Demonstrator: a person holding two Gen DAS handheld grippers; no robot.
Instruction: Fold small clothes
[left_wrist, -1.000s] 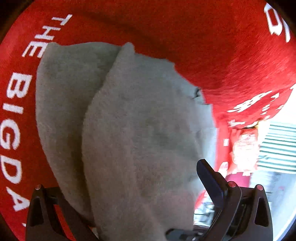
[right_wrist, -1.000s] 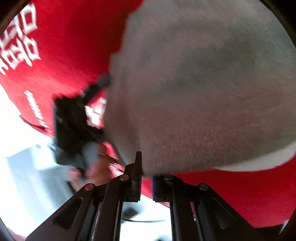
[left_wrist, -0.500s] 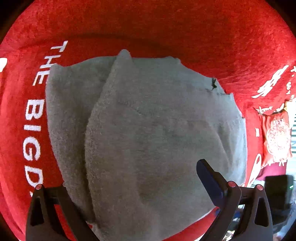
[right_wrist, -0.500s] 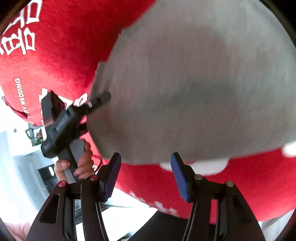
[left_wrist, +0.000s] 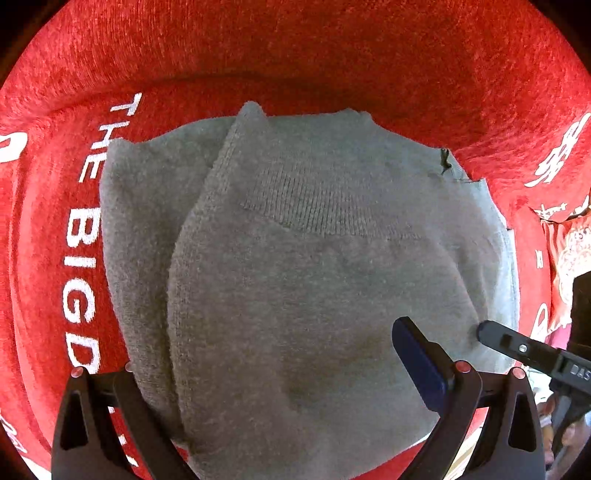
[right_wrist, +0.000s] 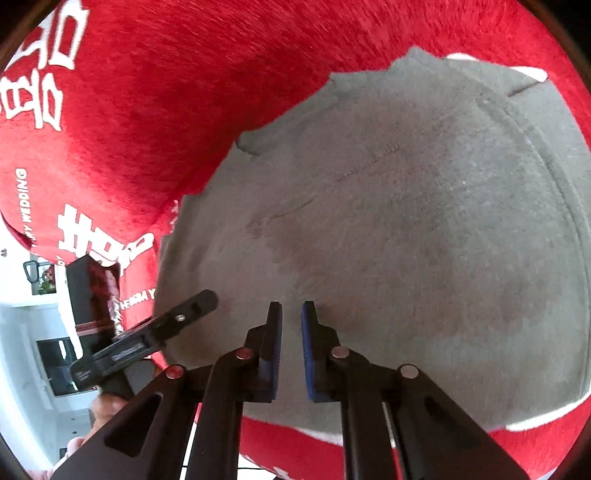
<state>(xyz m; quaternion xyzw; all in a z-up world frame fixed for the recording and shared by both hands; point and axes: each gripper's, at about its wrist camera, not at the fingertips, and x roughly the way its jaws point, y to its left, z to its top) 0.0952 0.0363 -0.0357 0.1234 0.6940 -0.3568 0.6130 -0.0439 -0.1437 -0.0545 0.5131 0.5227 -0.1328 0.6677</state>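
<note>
A: The left gripper (left_wrist: 280, 398) is straddling the near end of the folded grey knitted garment (left_wrist: 303, 266), jaws spread wide, grasping nothing.

B: The right gripper (right_wrist: 291, 325), at its three o'clock, is hovering nearly clenched, empty. The garment is lying on the red lettered cloth (left_wrist: 295, 55); I'd be pressing creases flat.

Surface: you work over a red cloth (left_wrist: 332, 55) with white lettering (left_wrist: 81, 258), spread flat.
On it: your grey knitted garment (left_wrist: 314, 277) lies folded directly on the red cloth, one layer overlapping another along its left side.
</note>
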